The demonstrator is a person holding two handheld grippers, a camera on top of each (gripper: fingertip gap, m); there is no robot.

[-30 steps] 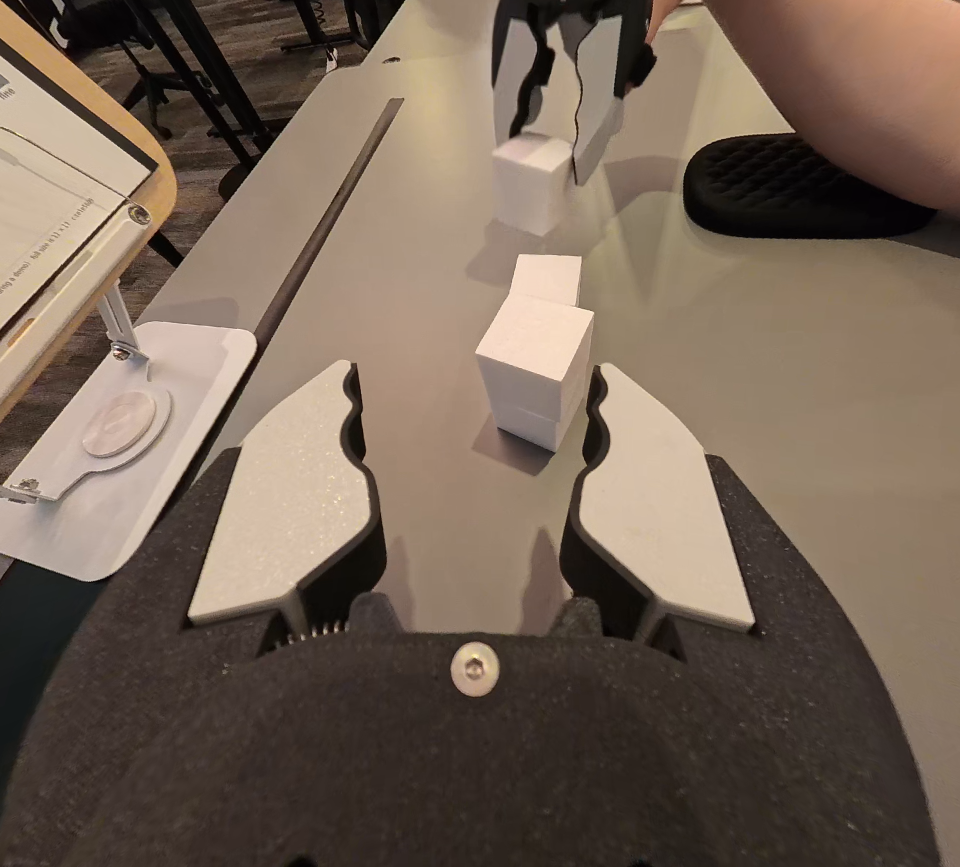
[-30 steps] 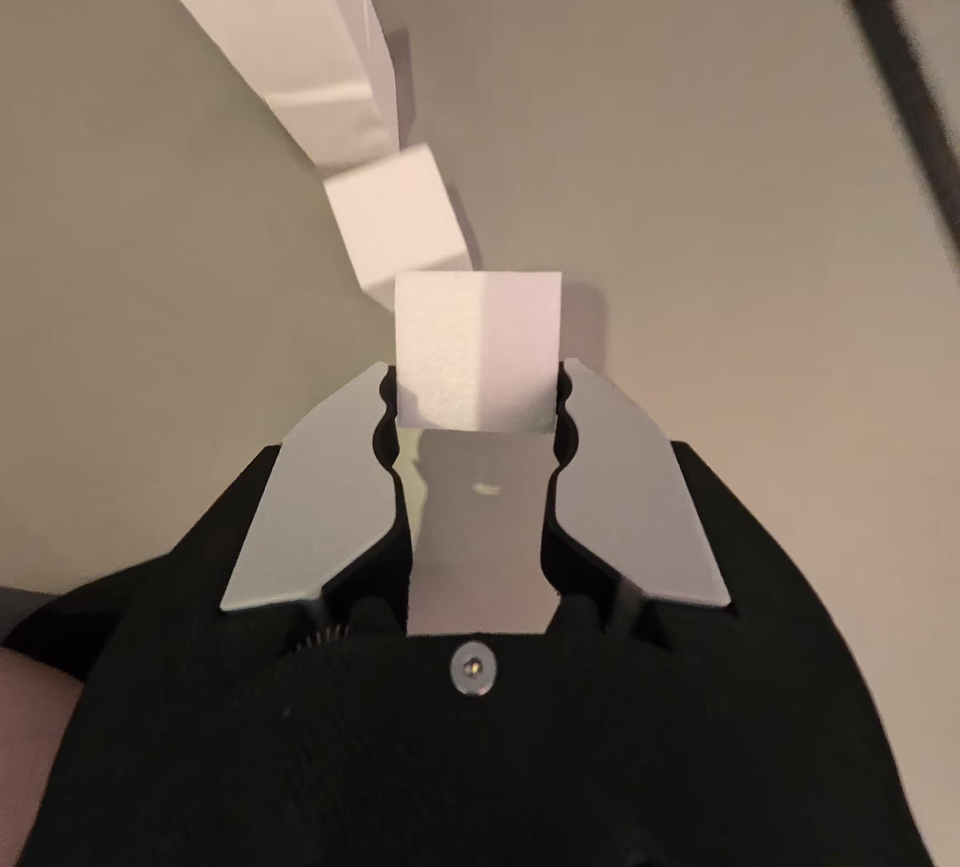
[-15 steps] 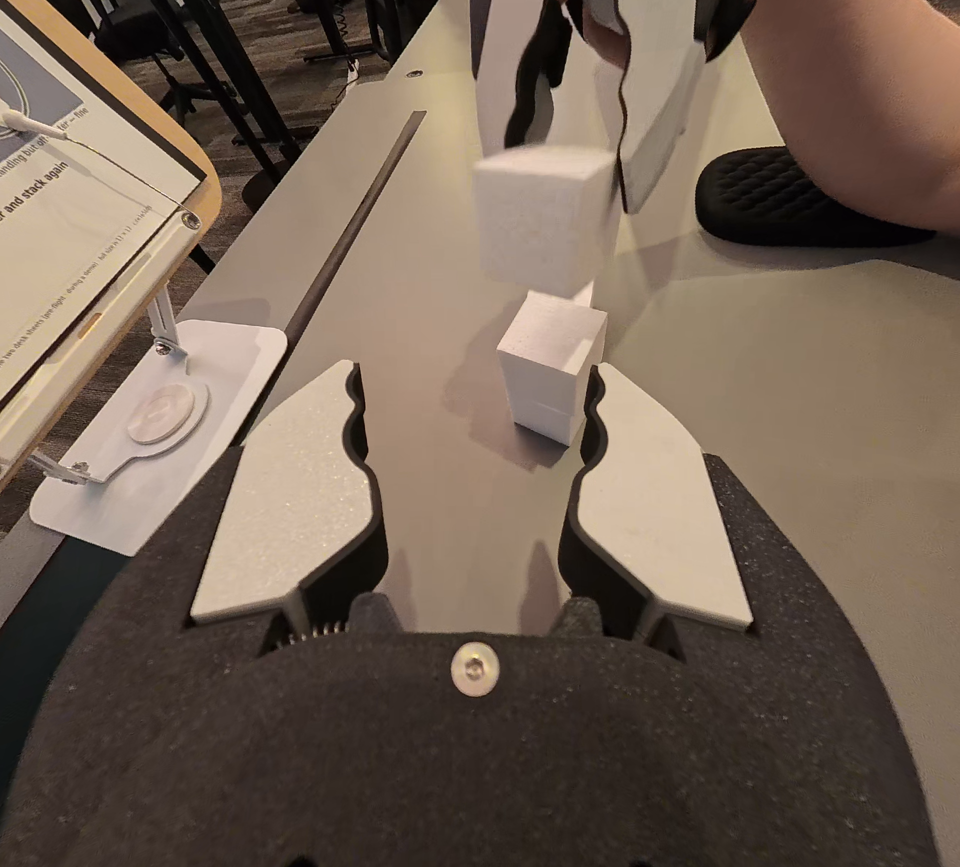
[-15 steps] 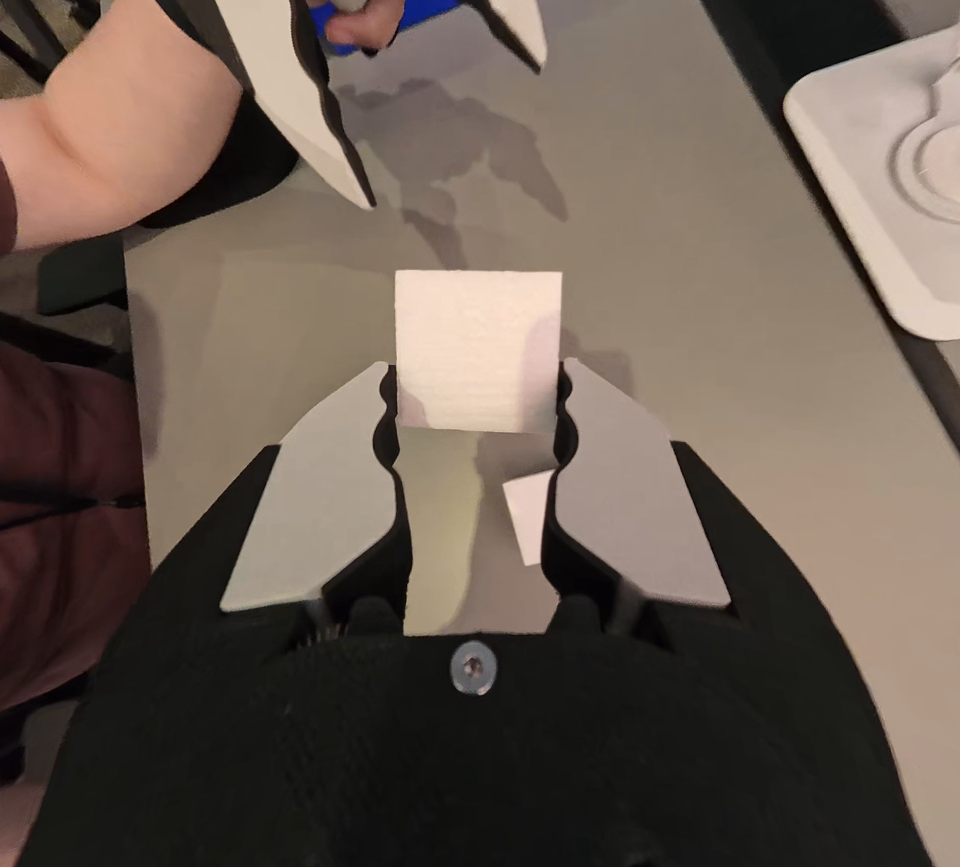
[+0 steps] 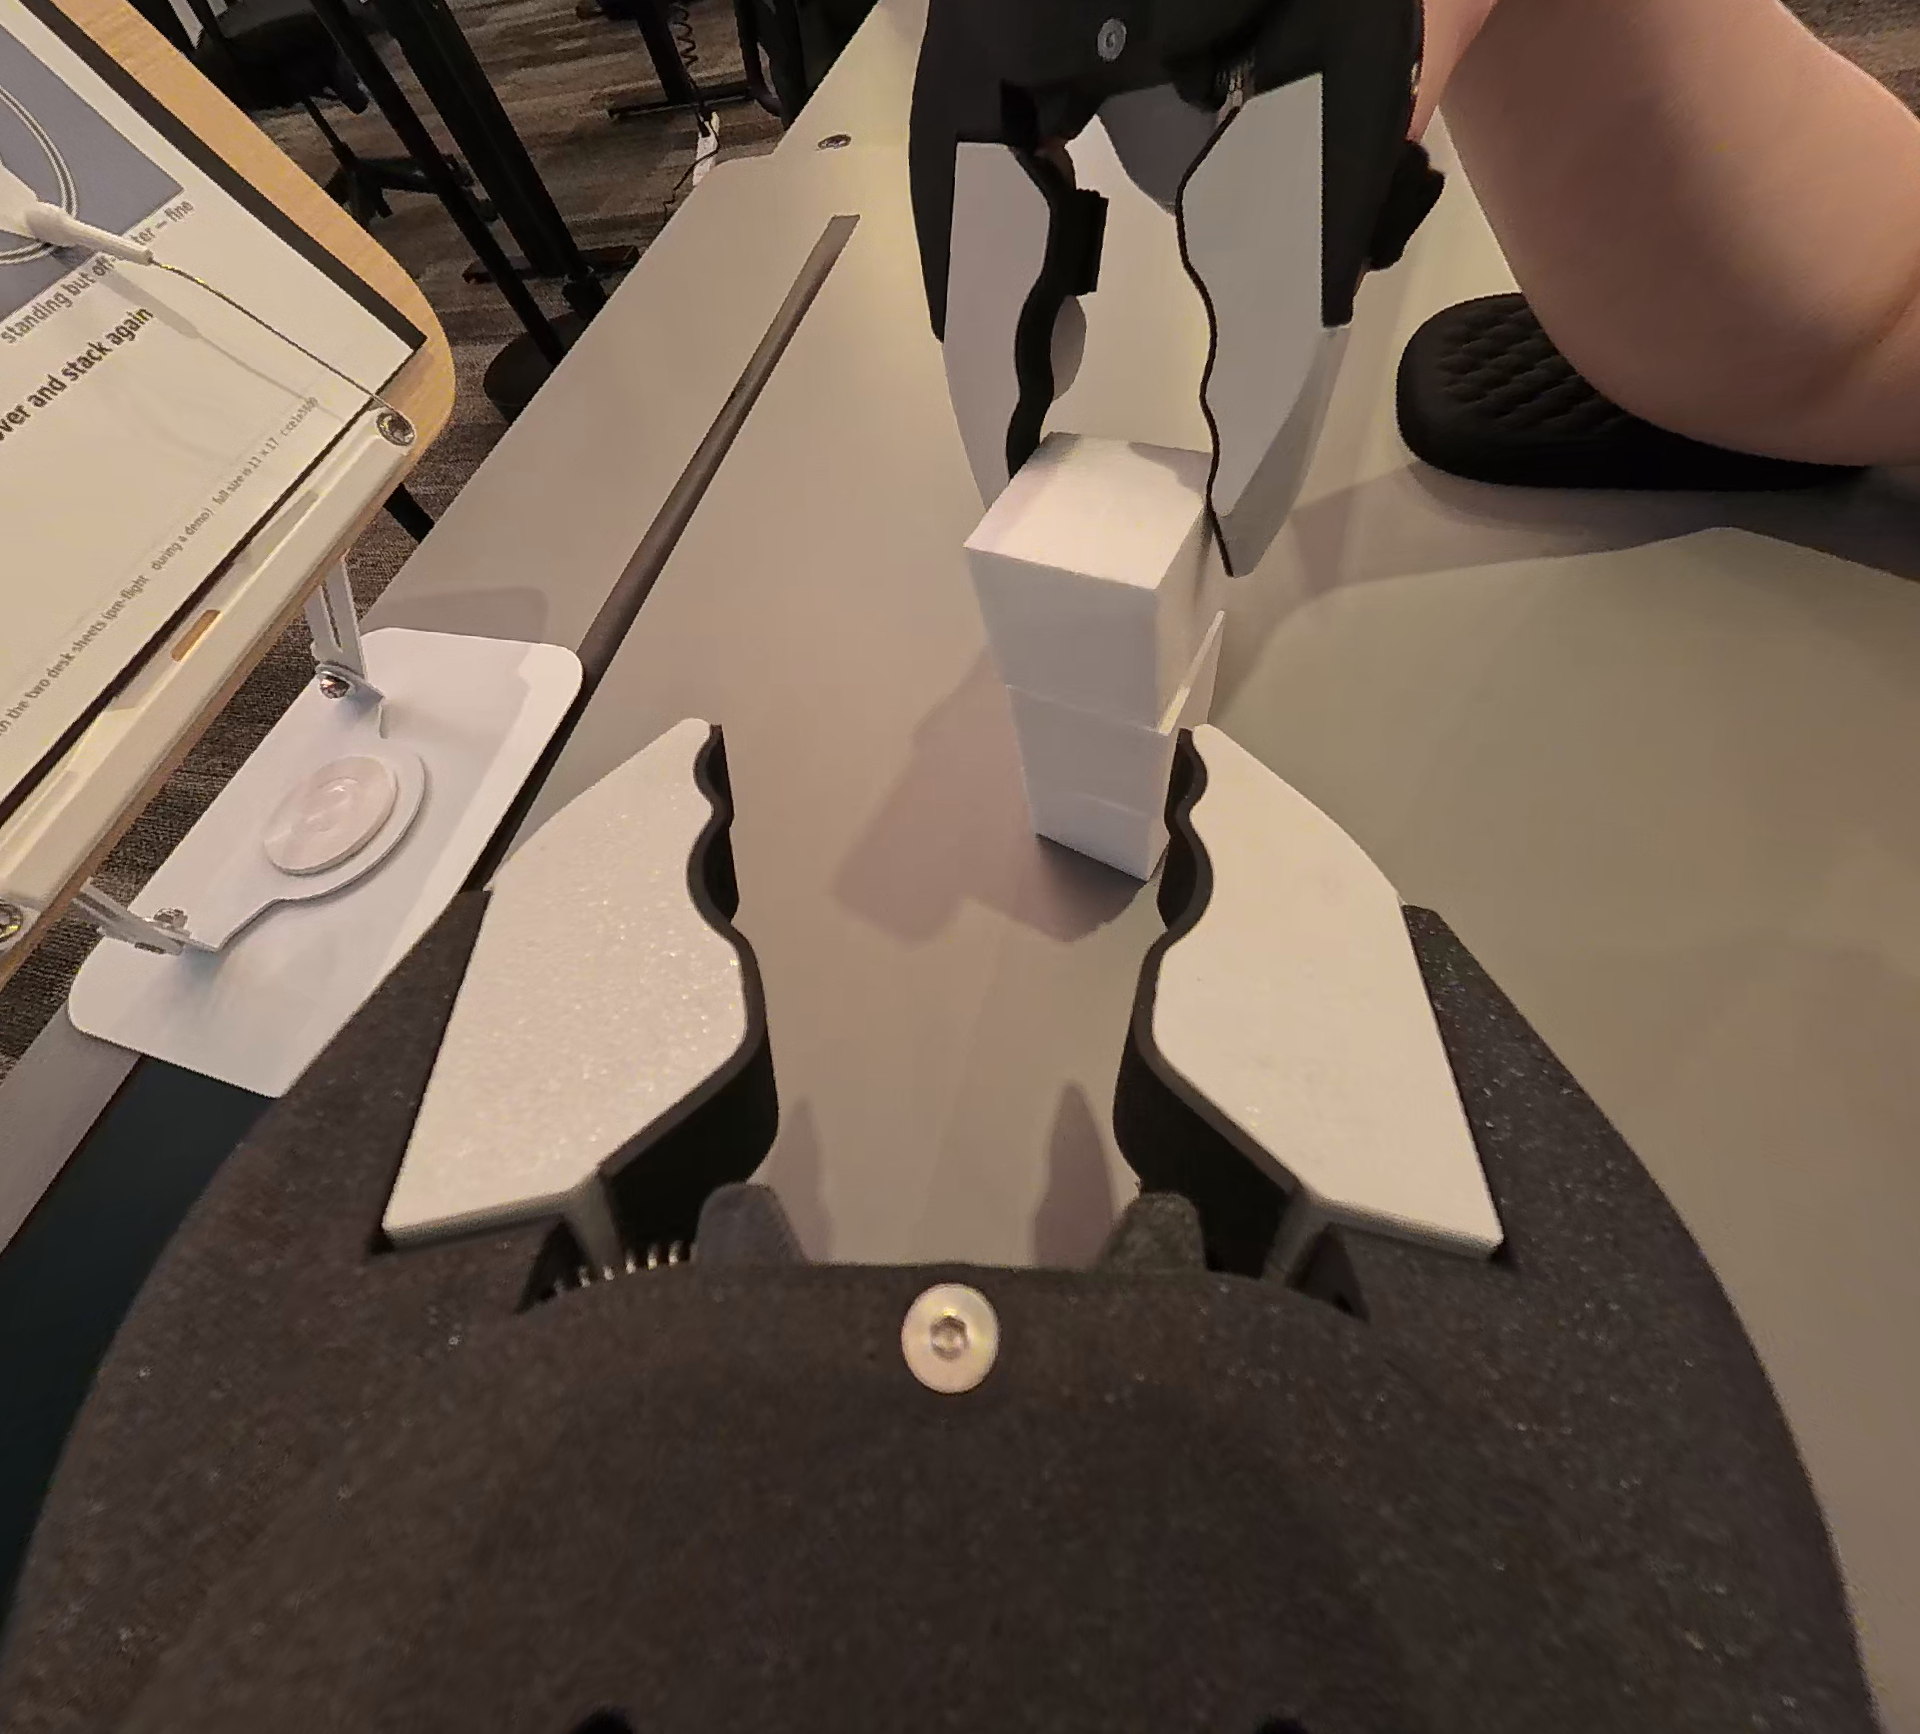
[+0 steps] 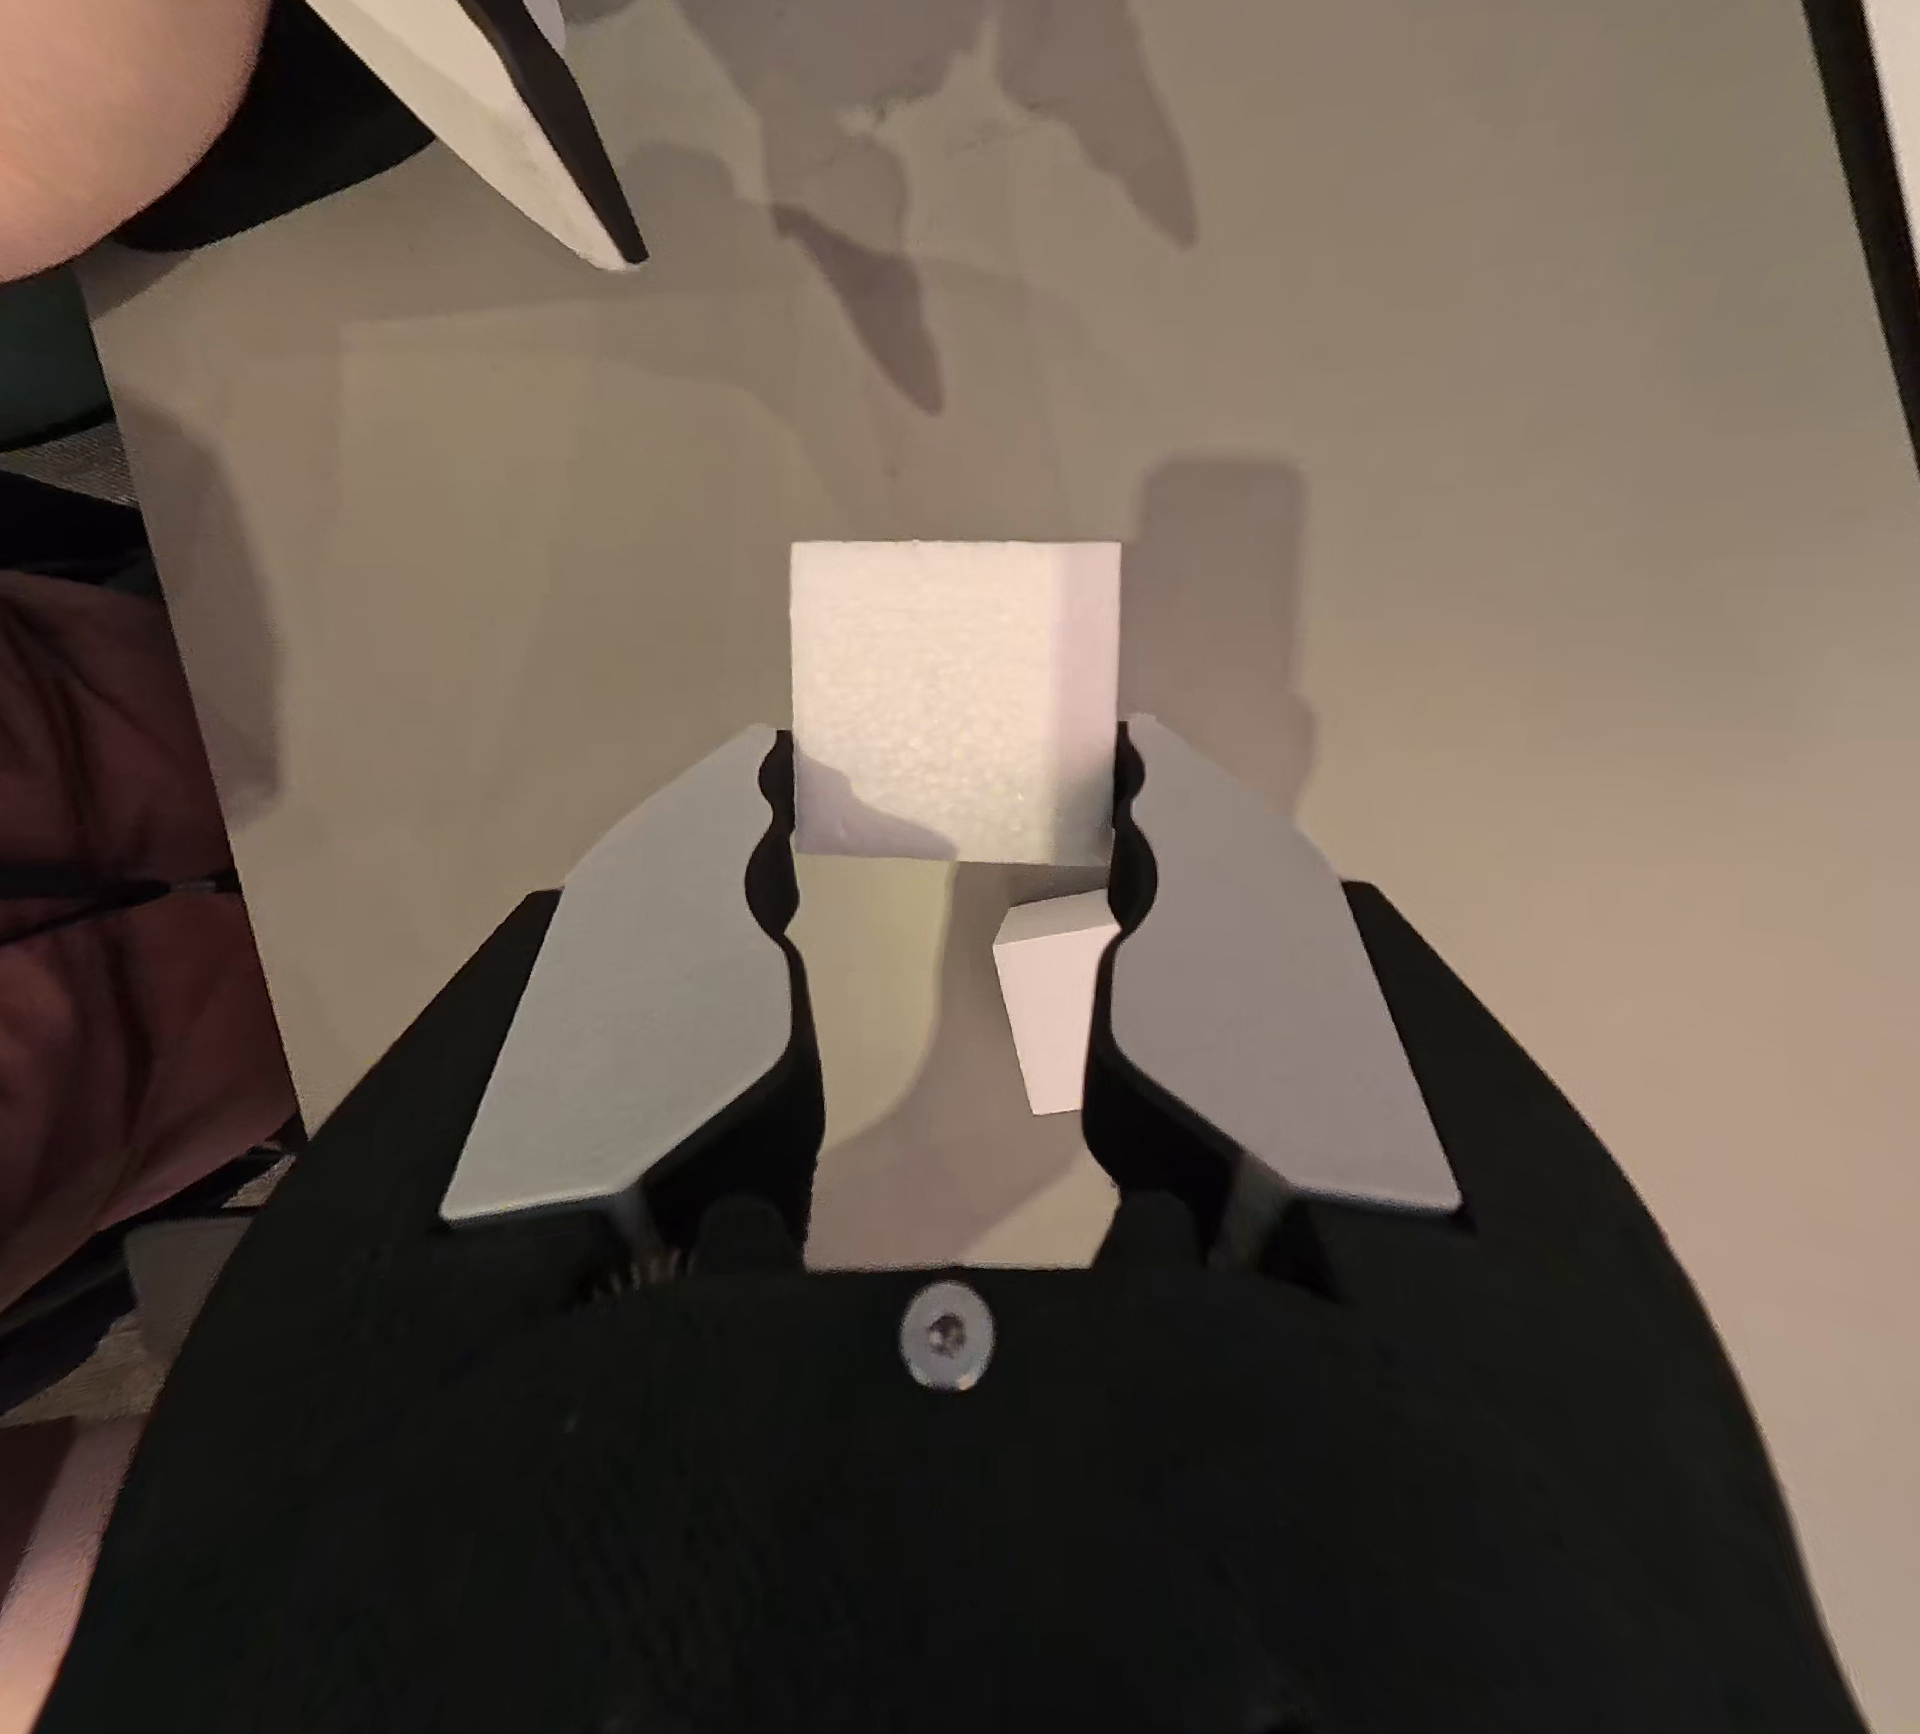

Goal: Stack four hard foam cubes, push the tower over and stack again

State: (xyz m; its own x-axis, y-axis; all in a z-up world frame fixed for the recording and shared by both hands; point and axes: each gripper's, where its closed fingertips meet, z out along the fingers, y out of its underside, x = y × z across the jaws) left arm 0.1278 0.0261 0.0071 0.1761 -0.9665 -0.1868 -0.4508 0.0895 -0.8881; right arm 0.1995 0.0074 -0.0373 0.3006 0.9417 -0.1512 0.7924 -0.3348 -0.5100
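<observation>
In the left wrist view two white foam cubes [image 5: 1091, 780] stand stacked on the grey table [image 5: 1558, 853], just ahead of my open, empty left gripper [image 5: 951, 739]. My right gripper [image 5: 1122, 521] comes down from above, shut on a third white cube [image 5: 1091, 552] that sits on top of the stack, slightly offset. A fourth cube [image 5: 1202, 671] shows as a sliver behind the stack. In the right wrist view the right gripper [image 6: 951, 728] pinches the held cube [image 6: 956, 697] by its sides. The fourth cube [image 6: 1049, 1009] lies on the table below. One left finger [image 6: 447, 22] shows at the top left.
A black wrist-rest pad [image 5: 1538, 396] lies at the right under a person's arm [image 5: 1662, 126]. A wooden board with a sheet [image 5: 156, 437] on a white stand base [image 5: 332, 811] sits at the table's left edge. A dark groove [image 5: 727, 396] runs along the table.
My right gripper lifted its cube off the table, carried it toward the left gripper and lowered it onto the two-cube stack. My left gripper stayed open and nearly still.
</observation>
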